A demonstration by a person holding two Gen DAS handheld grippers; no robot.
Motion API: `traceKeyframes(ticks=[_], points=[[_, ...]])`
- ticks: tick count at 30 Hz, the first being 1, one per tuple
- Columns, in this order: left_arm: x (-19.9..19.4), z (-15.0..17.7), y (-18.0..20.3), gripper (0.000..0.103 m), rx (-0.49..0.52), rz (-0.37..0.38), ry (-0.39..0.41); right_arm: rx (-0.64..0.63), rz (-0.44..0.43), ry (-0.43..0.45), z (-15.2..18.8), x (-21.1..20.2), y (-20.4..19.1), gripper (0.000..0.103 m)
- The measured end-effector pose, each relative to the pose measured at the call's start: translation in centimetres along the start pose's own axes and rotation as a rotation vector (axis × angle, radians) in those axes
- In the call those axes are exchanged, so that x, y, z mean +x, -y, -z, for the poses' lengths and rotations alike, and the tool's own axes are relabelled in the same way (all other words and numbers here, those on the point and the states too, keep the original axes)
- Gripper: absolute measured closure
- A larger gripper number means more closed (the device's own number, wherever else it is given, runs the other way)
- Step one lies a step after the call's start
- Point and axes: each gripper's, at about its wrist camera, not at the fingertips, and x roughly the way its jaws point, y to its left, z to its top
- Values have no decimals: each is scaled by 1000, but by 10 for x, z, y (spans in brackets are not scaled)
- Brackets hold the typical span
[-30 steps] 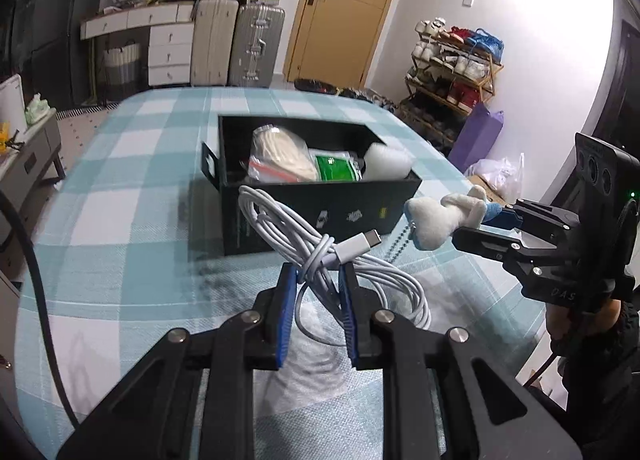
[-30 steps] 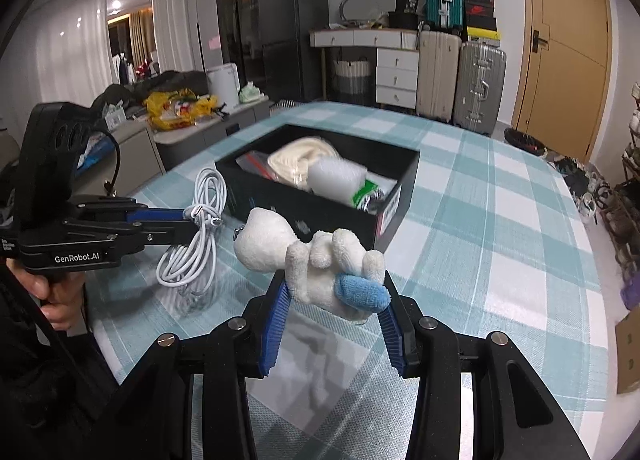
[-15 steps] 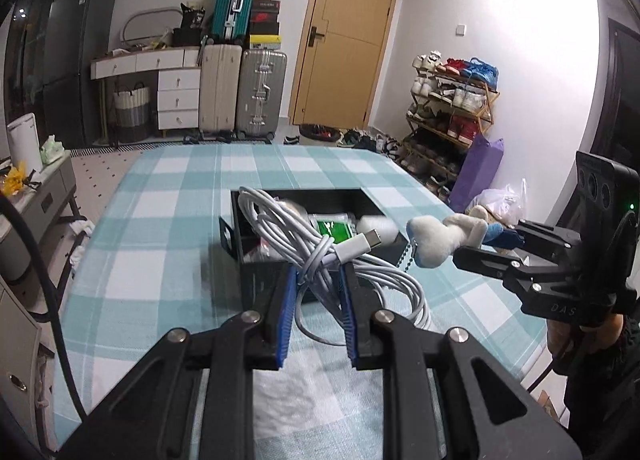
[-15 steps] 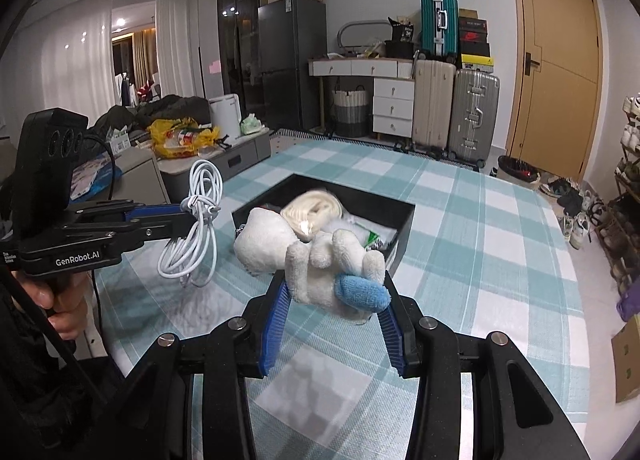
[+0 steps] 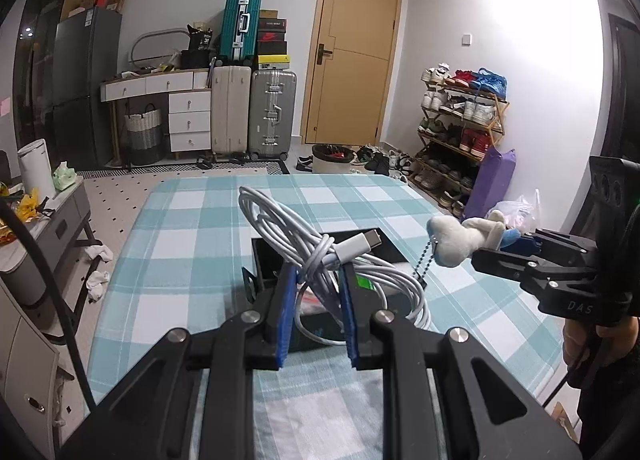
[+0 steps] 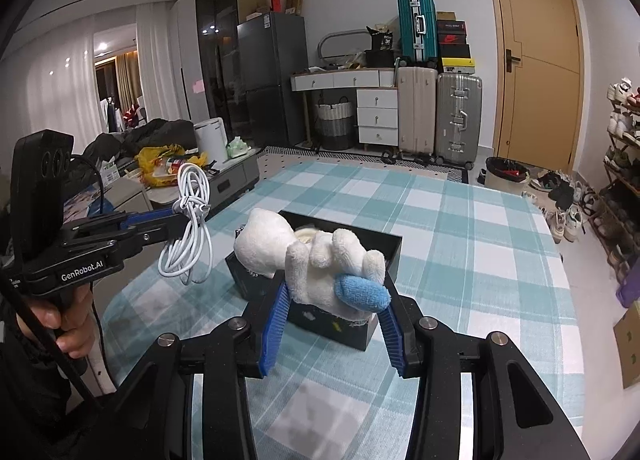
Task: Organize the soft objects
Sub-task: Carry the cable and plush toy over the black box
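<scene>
The left gripper (image 6: 182, 216) has the white words "GenRobot.AI" printed on its black body, and the right gripper (image 5: 486, 250) shows the letters "DAS" on its side. The left gripper is closed on a coiled white cable (image 5: 320, 256), which sits between its blue pads with the loops hanging down and the plug end pointing to the right. The right gripper is clamped on a white plush toy (image 6: 320, 264) with a blue part, held between its blue pads in the air above the black box (image 6: 384, 248) on the checked tablecloth (image 6: 460, 244).
</scene>
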Motion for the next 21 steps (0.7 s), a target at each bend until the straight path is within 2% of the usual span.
traceKeyframes(ticks=[10, 21], points=[[20, -15, -14, 84, -25, -23, 10, 20, 25, 17, -25, 7, 5, 60], [51, -19, -13, 84, -13, -44, -15, 40, 43, -3, -36, 37, 13, 60]])
